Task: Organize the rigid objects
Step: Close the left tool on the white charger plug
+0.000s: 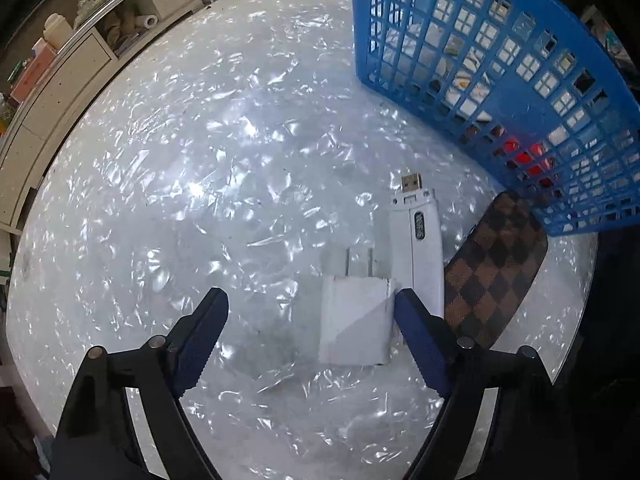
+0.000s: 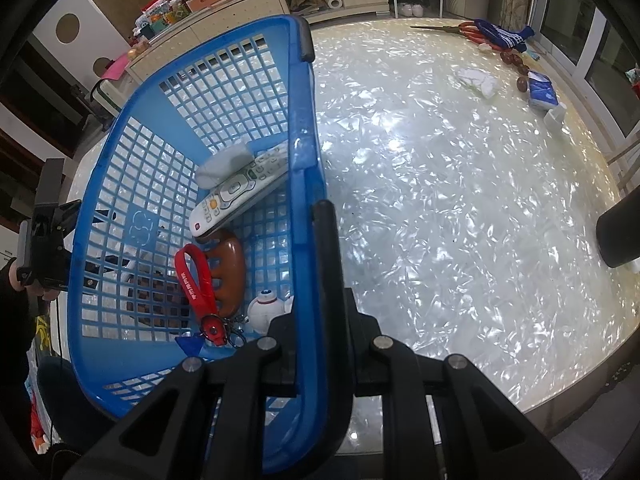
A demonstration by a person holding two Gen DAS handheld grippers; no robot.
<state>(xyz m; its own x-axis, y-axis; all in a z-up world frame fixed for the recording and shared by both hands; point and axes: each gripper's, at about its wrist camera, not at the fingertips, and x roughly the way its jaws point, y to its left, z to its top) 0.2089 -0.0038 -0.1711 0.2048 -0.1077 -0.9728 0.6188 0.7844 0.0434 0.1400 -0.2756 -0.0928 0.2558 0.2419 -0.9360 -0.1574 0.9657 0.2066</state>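
Observation:
A white charger plug [image 1: 356,324] lies on the shiny pearl table [image 1: 200,200], prongs pointing away. My left gripper [image 1: 311,298] hangs open over it; the right fingertip is at the plug's right edge and the left one stands well clear. Beside the plug lie a white USB device [image 1: 418,240] and a brown checkered case [image 1: 492,268]. The blue basket [image 2: 304,140] is tilted, and my right gripper [image 2: 310,248] is shut on its side wall. Inside are a remote [image 2: 240,192], a white block [image 2: 226,164], a red lanyard keyring [image 2: 196,280], a brown wooden piece [image 2: 230,268] and a small white figure [image 2: 266,308].
At the table's far side lie red-handled scissors [image 2: 460,30], a blue knitted item [image 2: 504,36], a tissue pack [image 2: 542,94] and crumpled white paper [image 2: 478,80]. A dark cylinder [image 2: 620,232] juts in at the right. Shelves [image 1: 80,60] stand beyond the table.

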